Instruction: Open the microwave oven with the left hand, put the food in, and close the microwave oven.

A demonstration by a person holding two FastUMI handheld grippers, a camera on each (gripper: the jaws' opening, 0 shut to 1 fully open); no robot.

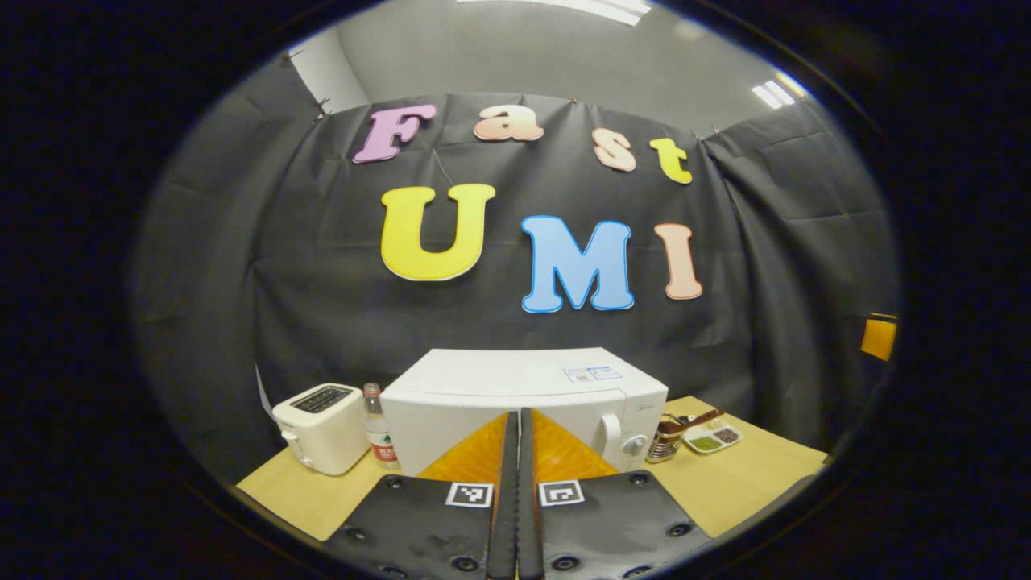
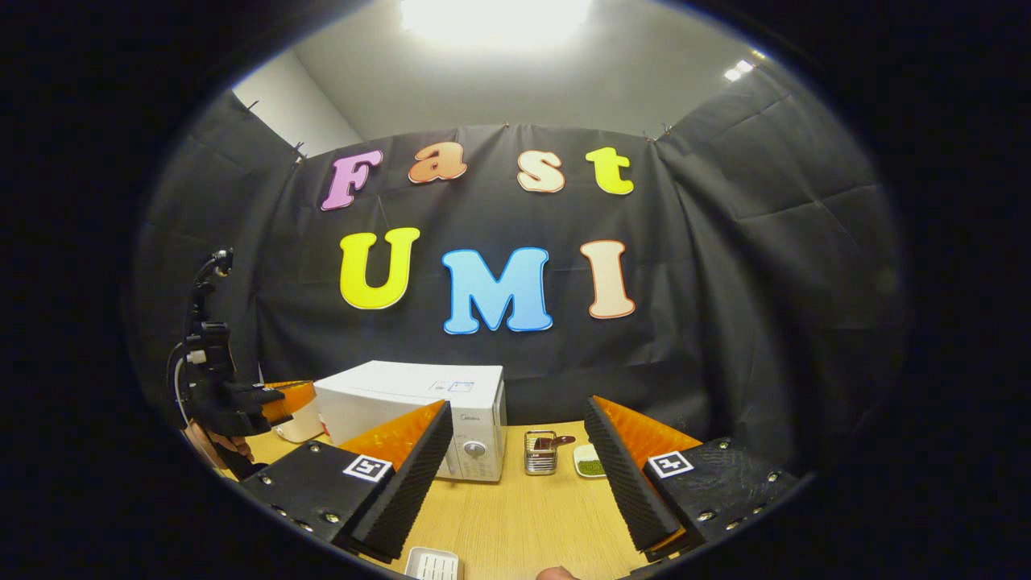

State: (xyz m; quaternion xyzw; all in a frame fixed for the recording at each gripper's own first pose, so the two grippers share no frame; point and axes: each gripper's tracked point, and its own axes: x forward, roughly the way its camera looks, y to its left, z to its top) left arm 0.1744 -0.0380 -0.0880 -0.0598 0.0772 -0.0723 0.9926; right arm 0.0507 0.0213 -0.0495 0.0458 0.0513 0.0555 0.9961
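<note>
One microwave [image 1: 515, 403], one toaster [image 1: 322, 427], one bottle [image 1: 377, 427]

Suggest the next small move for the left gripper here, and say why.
Probably ease the left gripper forward toward the handle at the right of the microwave door and part its fingers. The door looks closed, the fingers are pressed together and empty, some way short of the oven, while the right gripper waits open.
</note>
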